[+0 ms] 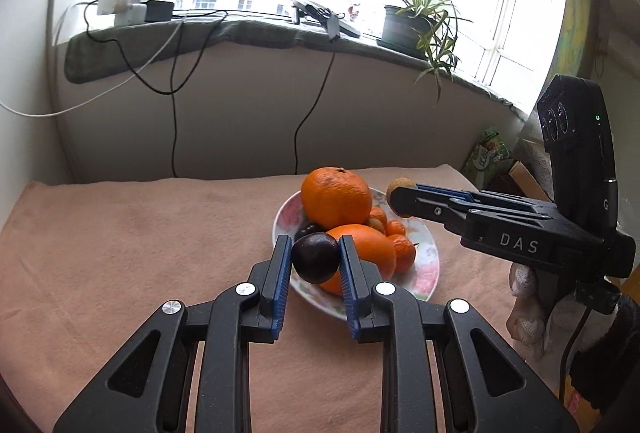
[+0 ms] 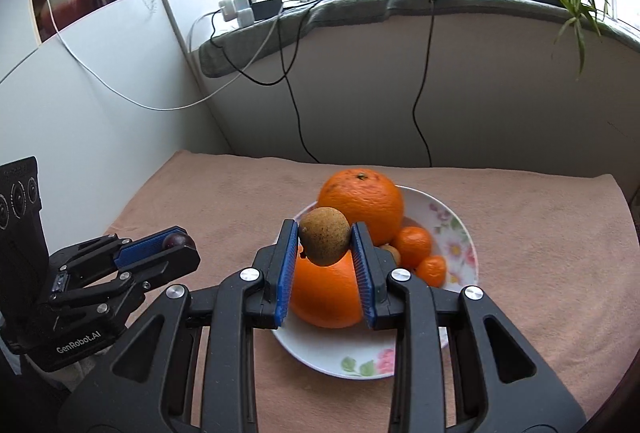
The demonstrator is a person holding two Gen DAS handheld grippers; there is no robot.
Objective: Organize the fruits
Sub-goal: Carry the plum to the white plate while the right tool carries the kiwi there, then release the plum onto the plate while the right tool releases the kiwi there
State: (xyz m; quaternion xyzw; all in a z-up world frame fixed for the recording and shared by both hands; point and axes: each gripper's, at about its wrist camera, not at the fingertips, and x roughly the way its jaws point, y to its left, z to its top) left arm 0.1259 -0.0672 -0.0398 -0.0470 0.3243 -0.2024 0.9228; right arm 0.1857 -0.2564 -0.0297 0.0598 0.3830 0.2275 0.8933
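Note:
A floral white plate (image 1: 426, 275) (image 2: 460, 233) on a pink cloth holds two large oranges (image 1: 336, 197) (image 2: 362, 203), several small tangerines (image 2: 412, 245) and small dark and brown fruits. My left gripper (image 1: 315, 259) is shut on a dark purple round fruit (image 1: 315, 257) above the plate's near edge; it also shows in the right wrist view (image 2: 176, 245). My right gripper (image 2: 325, 243) is shut on a small brown round fruit (image 2: 325, 241) above the plate; it appears in the left wrist view (image 1: 400, 199) at the plate's right.
The pink cloth (image 1: 140, 241) covers the table. A grey wall with hanging cables (image 1: 174, 129) stands behind. The windowsill holds a potted plant (image 1: 416, 25), chargers and devices. Boxes and packets (image 1: 488, 157) sit at the far right.

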